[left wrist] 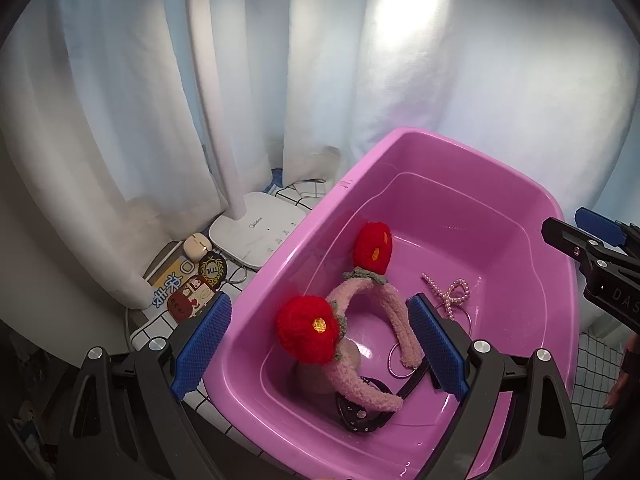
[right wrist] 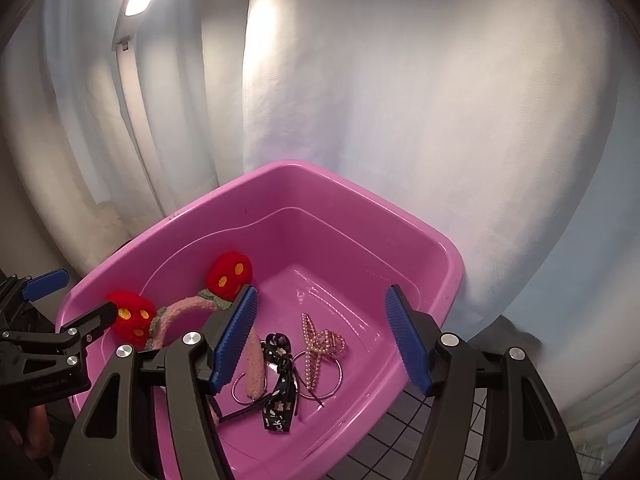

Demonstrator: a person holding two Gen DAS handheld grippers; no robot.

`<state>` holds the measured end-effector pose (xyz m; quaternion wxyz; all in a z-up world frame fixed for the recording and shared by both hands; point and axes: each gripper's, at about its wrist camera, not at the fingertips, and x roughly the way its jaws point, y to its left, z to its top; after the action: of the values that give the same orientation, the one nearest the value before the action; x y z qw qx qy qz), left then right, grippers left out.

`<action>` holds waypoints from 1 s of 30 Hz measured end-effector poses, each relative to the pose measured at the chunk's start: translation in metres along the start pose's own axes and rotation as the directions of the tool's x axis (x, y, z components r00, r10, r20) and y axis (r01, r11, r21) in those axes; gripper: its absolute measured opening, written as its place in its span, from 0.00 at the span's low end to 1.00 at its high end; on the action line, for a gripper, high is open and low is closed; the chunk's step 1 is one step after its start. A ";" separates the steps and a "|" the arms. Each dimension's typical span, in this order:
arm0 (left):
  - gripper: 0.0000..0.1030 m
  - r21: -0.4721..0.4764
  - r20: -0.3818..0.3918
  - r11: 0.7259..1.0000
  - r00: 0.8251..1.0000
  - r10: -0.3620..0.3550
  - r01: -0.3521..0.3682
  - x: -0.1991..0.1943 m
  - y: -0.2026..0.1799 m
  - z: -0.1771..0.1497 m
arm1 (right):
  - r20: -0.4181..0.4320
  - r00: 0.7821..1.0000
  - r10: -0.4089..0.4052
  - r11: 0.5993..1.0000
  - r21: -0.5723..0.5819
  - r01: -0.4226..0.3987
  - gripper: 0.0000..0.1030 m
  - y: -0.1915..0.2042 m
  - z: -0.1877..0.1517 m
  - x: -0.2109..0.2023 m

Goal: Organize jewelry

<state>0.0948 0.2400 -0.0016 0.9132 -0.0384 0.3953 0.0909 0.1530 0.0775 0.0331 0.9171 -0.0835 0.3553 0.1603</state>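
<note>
A pink plastic tub [left wrist: 404, 138] [right wrist: 448, 256] holds a fuzzy pink headband with two red flowers [left wrist: 308, 330] [right wrist: 176, 312], a pearl hair claw [left wrist: 448, 290] [right wrist: 320, 344], silver hoop rings [left wrist: 400, 360] [right wrist: 320, 376] and a black patterned strap [left wrist: 360, 408] [right wrist: 280, 392]. My left gripper [left wrist: 320, 344] is open and empty, its fingers straddling the tub's near left wall above the headband. My right gripper [right wrist: 324, 336] is open and empty, above the claw and rings. Each gripper shows in the other's view: the right one [left wrist: 592, 252], the left one [right wrist: 60, 320].
A white desk lamp base [left wrist: 256, 236] with its tall arm stands left of the tub. Beside it lie an earbud case [left wrist: 196, 246], stickers and a booklet [left wrist: 188, 288]. White curtains hang behind. The table has a white grid cloth [left wrist: 160, 332].
</note>
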 end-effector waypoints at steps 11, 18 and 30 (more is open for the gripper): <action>0.86 -0.007 -0.005 1.000 1.000 -0.017 0.016 -0.005 -0.004 -0.005 | 0.003 1.000 -0.014 1.000 0.013 0.014 0.62 -0.003 -0.004 -0.007; 0.86 -0.001 -0.001 1.000 1.000 -0.014 0.013 -0.009 -0.006 -0.008 | 0.009 1.000 -0.016 1.000 0.013 0.016 0.62 -0.004 -0.005 -0.011; 0.86 0.000 -0.002 1.000 1.000 -0.017 0.017 -0.014 -0.009 -0.011 | 0.012 1.000 -0.019 1.000 0.006 0.019 0.62 -0.004 -0.006 -0.016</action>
<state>0.0797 0.2276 0.0009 0.9136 -0.0418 0.3957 0.0833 0.1395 0.0689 0.0398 0.9210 -0.0831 0.3493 0.1511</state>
